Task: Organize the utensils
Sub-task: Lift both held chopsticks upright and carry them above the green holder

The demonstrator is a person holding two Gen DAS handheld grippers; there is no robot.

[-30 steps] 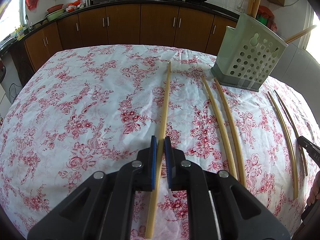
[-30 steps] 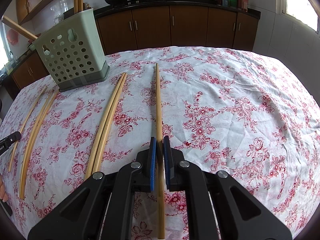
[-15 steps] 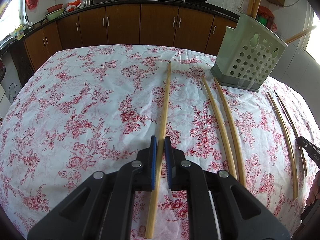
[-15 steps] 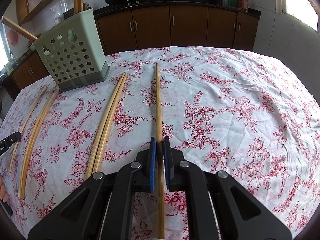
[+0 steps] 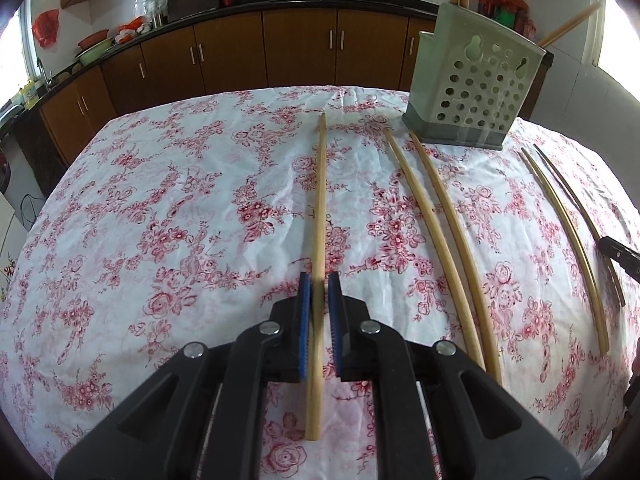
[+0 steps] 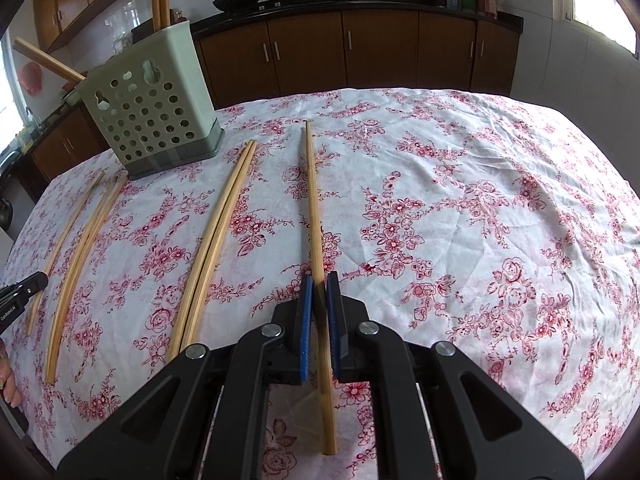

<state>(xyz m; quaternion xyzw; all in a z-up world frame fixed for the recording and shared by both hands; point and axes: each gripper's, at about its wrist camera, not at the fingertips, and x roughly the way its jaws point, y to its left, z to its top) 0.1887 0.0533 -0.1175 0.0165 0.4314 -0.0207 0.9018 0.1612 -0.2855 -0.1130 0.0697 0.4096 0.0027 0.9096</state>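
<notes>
A long chopstick (image 5: 320,216) is straddled by the left claw (image 5: 319,286), a sliver of gap seen at each blue pad. Another chopstick (image 6: 314,208) is likewise straddled by the right claw (image 6: 319,284), both lying flat on the flowered worktop (image 5: 160,220), the holder (image 5: 474,98) standing beyond.

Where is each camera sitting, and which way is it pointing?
Left wrist: on the left tool, facing across the floral tablecloth toward the cabinets; its black fingers straddle a chopstick.
Right wrist: on the right tool, facing likewise; its fingers straddle a chopstick.
Shared: the green holder, far right in the left view, far left in the right.
</notes>
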